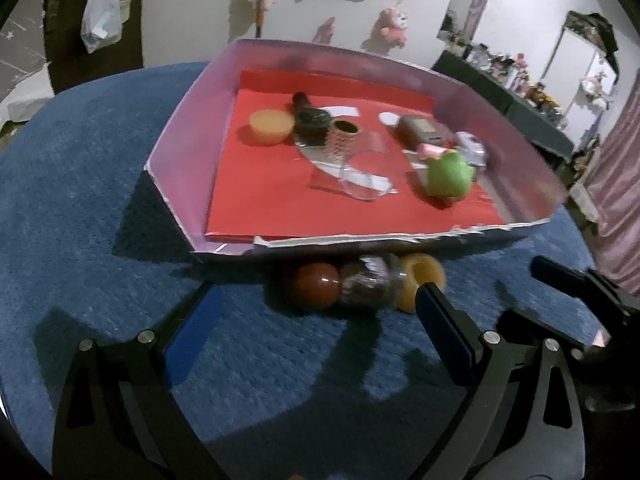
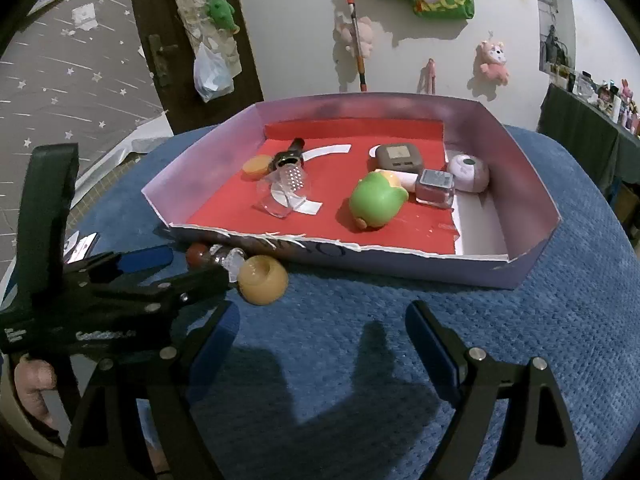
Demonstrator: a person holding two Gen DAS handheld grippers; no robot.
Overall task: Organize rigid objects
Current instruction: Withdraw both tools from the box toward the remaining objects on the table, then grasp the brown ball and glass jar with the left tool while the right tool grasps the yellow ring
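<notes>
On the blue cloth, against the front wall of the purple tray (image 1: 188,92), lie a brown ball (image 1: 314,288), a small glass jar (image 1: 370,286) and a yellow ring-shaped cap (image 1: 418,276). My left gripper (image 1: 318,292) is open and low over the cloth. The ball and jar lie between its fingertips, untouched. Its right finger (image 1: 440,320) overlaps the cap. In the right wrist view the ball (image 2: 198,254), jar (image 2: 228,260) and cap (image 2: 262,280) sit at the left gripper (image 2: 188,268). My right gripper (image 2: 324,336) is open over bare cloth, holding nothing.
The red-lined tray (image 2: 400,254) holds a green toy (image 2: 378,200), a brown box (image 2: 400,156), a pink round case (image 2: 468,172), a small square bottle (image 2: 434,188), a clear glass piece (image 2: 286,196) and a yellow cup (image 1: 270,126). A hand (image 2: 34,384) holds the left gripper's handle.
</notes>
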